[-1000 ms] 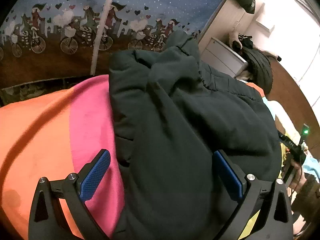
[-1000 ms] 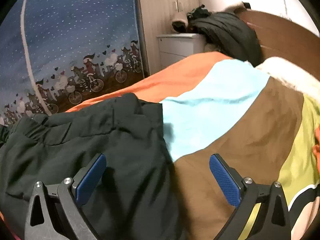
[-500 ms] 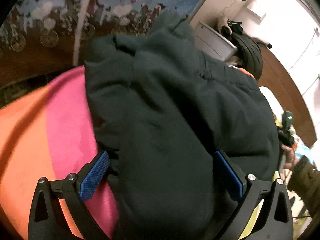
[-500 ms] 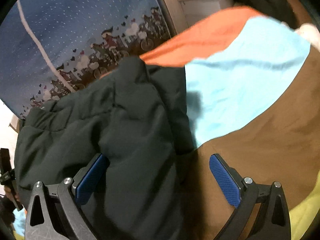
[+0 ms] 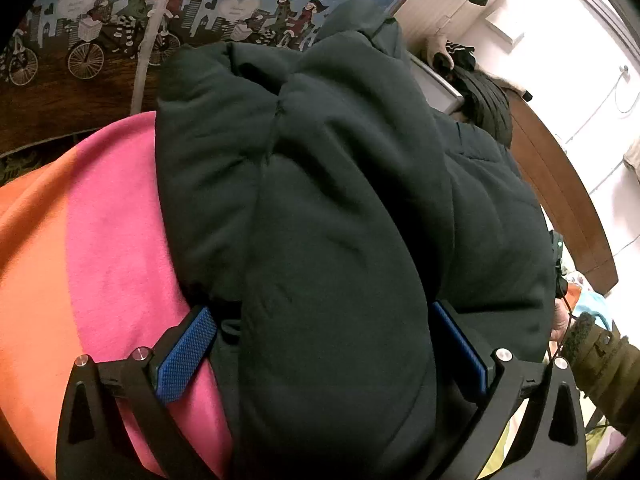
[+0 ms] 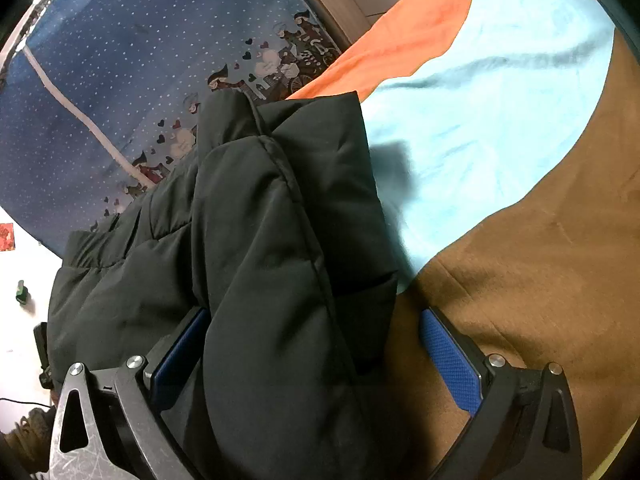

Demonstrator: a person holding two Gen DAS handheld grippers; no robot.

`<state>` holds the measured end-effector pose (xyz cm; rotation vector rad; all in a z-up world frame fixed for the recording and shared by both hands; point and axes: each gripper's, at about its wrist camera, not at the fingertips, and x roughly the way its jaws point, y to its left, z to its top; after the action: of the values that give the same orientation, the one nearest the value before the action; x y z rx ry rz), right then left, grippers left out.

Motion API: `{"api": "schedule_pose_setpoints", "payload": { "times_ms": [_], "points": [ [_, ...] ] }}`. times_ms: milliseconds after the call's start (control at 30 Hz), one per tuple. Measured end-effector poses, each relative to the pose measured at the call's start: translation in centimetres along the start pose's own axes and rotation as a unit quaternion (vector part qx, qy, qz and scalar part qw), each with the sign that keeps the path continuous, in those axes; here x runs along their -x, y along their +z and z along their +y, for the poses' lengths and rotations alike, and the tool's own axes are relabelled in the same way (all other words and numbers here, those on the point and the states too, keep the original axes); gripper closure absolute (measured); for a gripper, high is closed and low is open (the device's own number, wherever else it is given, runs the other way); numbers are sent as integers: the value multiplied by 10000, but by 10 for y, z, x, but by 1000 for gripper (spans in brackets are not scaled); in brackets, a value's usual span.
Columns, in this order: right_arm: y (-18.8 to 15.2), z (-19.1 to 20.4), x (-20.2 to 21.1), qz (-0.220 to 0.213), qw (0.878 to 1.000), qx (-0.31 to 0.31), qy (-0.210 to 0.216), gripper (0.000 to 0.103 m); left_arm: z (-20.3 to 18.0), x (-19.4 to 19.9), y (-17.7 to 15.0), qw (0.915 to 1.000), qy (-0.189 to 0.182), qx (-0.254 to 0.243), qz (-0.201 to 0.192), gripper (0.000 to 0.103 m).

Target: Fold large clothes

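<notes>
Both grippers, left gripper (image 5: 324,344) and right gripper (image 6: 316,348), stand wide open astride a bulky dark padded jacket (image 5: 320,208) on a colour-block blanket (image 6: 520,240), gripping nothing. The jacket's bulk runs forward from both, lying mostly toward the right gripper's left finger. Beyond hang a bicycle-print curtain (image 5: 120,32) and a wooden headboard (image 5: 560,184). Both look equally near.

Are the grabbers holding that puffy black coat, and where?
Neither hand-held gripper is squeezing yet. The left one stands open around a padded fold of the dark jacket; the right one is open over its edge.
</notes>
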<state>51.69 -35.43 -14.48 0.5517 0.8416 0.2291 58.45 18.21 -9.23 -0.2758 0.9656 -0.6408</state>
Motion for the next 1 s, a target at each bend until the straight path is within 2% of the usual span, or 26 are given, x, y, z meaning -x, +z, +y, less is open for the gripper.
{"api": "schedule_pose_setpoints", "payload": {
  "times_ms": [367,400,433,533,700,800,900,1000],
  "points": [
    [6,6,-5,247,9993,-259,52,0,-5,-2,6,9999,68,50,137,1],
    [7,7,-6,277,9992,-269,51,7,-8,-3,6,9998,104,48,146,1],
    [6,10,-6,305,9991,-281,105,18,-9,-3,6,9998,130,42,149,1],
    [5,16,-6,280,9990,-324,127,30,-12,-1,6,9997,196,51,136,3],
    [4,23,1,231,9984,-510,121,53,-27,7,6,9994,313,-134,86,37],
    [5,38,8,164,9992,-361,-68,65,-39,17,4,9985,493,-245,-46,66],
    [7,54,18,28,9995,-210,-239,73,-54,29,3,9971,679,-292,-179,82],
    [10,74,31,-182,9994,-8,-294,77,-75,47,3,9938,916,-530,-343,89]
  ]
}}
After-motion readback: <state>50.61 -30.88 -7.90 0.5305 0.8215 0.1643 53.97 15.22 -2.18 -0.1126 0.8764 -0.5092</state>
